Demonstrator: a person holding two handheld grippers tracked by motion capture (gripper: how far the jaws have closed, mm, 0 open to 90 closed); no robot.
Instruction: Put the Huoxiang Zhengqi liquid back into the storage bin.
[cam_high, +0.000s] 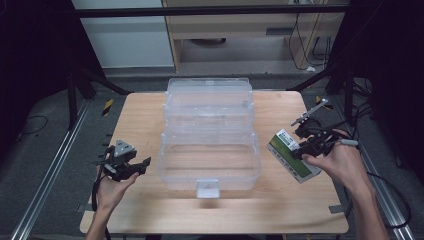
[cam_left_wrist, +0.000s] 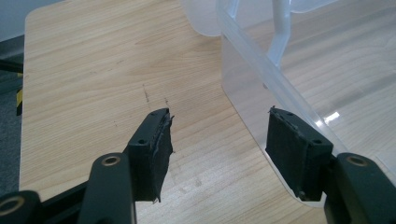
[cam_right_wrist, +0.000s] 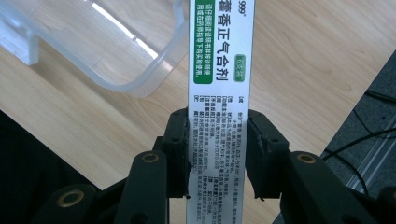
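A clear plastic tiered box (cam_high: 209, 135) stands open in the middle of the wooden table (cam_high: 140, 115). To its right my right gripper (cam_high: 306, 148) is shut on a white and green medicine carton (cam_high: 292, 155), held above the table. In the right gripper view both pads press the narrow sides of the carton (cam_right_wrist: 219, 84), which points away past the box's rounded corner (cam_right_wrist: 140, 79). My left gripper (cam_high: 131, 169) rests low at the box's left side, open, nothing between its pads (cam_left_wrist: 156, 149); the box wall (cam_left_wrist: 252, 88) runs just beside its right pad.
A white latch (cam_high: 207, 188) sticks out at the box's front wall. Bare wood lies left of the box and along the near edge. Cables trail off the table's right edge (cam_high: 350, 125). Metal rails and dark floor flank the table.
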